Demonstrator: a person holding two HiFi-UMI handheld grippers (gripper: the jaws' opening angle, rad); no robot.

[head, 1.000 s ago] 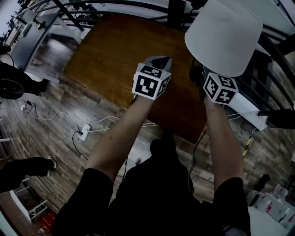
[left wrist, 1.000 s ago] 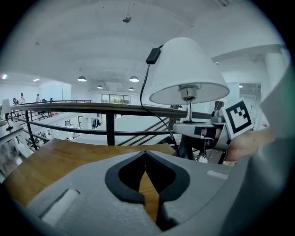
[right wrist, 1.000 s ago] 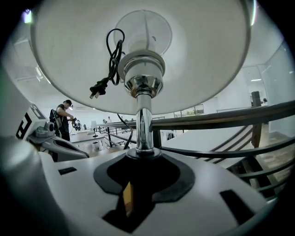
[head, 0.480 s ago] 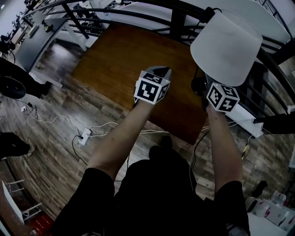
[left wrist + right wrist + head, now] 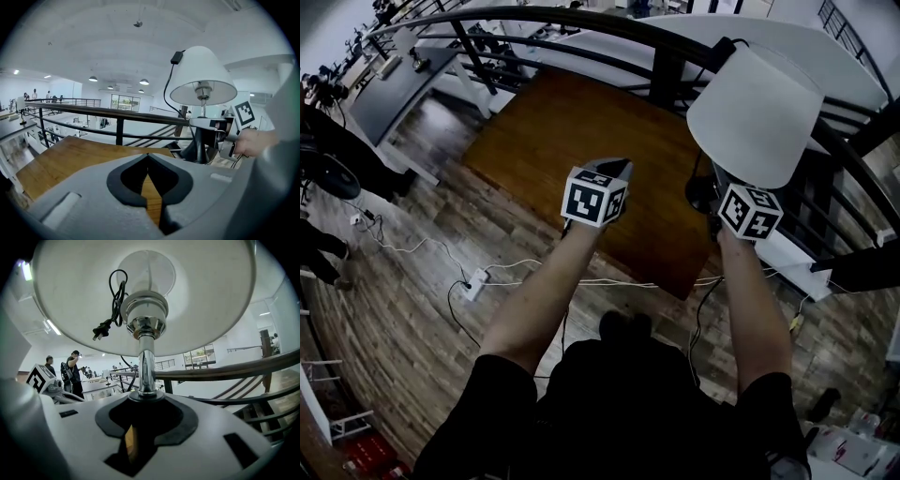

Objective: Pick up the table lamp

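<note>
The table lamp [image 5: 757,112] has its dark base clamped between the right gripper's [image 5: 146,414] jaws, and its chrome stem rises just ahead of the fingers. The left gripper [image 5: 148,164] has its jaws closed together on nothing. Compared with a second ago, both grippers and the lamp are higher above the wooden table [image 5: 544,131].

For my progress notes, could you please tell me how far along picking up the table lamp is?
Done: the right gripper is shut on the table lamp, low on its stem. In hand: the lamp is upright over the wooden table's right side, seemingly lifted, though its underside is hidden. The left gripper is shut, empty. Left: probably just finishing the lift.
</note>
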